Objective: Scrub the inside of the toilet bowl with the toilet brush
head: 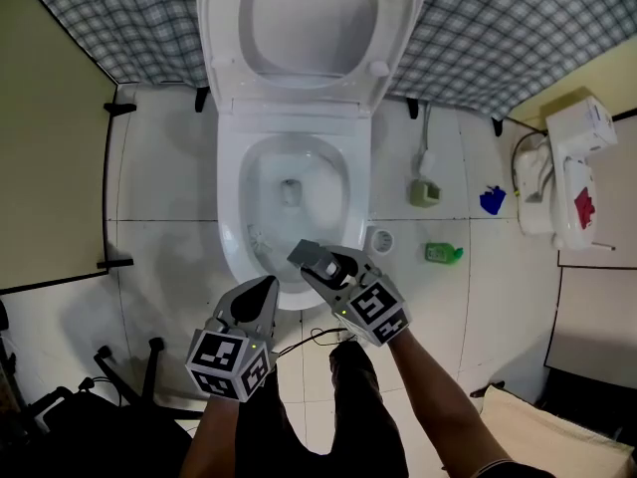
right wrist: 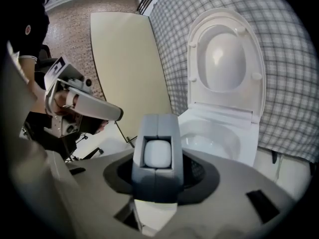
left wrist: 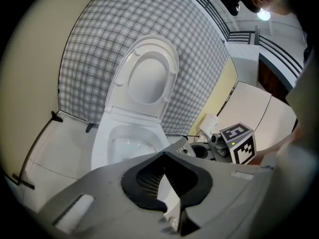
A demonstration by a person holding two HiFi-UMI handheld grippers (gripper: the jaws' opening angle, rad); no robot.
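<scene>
The grey handle end of the toilet brush (right wrist: 158, 156) is clamped between the jaws of the right gripper (head: 313, 260), which are kept fairly wide apart by it. The toilet bowl (head: 231, 217) is seen just ahead of and below these jaws, with the lid (head: 314, 28) raised beyond it. The jaws of the left gripper (head: 265, 289) are seen closed together with nothing between them. They are held just beside the right jaws, at the bowl's near rim.
</scene>
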